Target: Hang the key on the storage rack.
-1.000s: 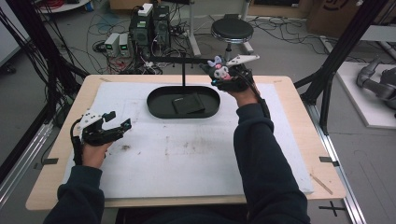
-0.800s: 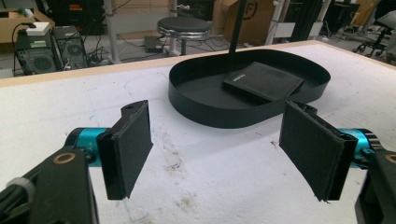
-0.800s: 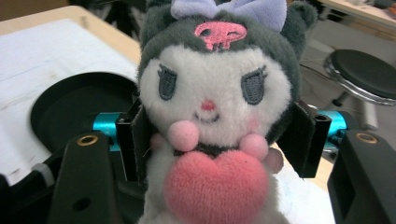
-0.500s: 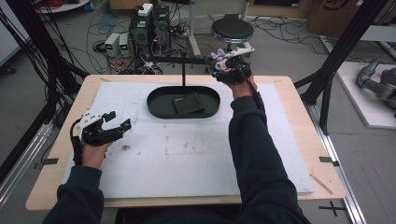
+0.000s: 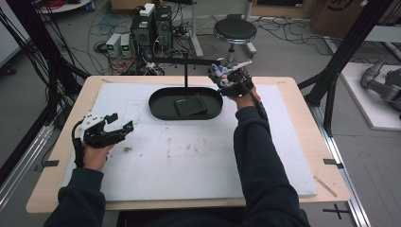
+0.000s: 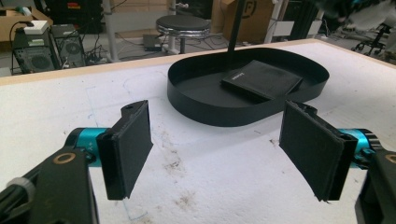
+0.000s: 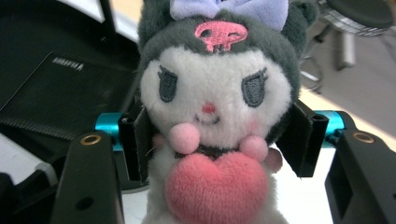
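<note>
Right tool (image 5: 232,75) clamps plush doll (image 7: 212,116) between jaws, just beside black tray's (image 5: 161,111) right end.

Room was evenly lit from overhead, shadows soft and faint on the white surface (image 5: 198,156). High view looked soft, low-res. Plush toy (image 7: 210,102) was sharp up close, background blurred.

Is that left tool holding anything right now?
No, the left tool stands open with only the bare white table between its two black pads.
</note>
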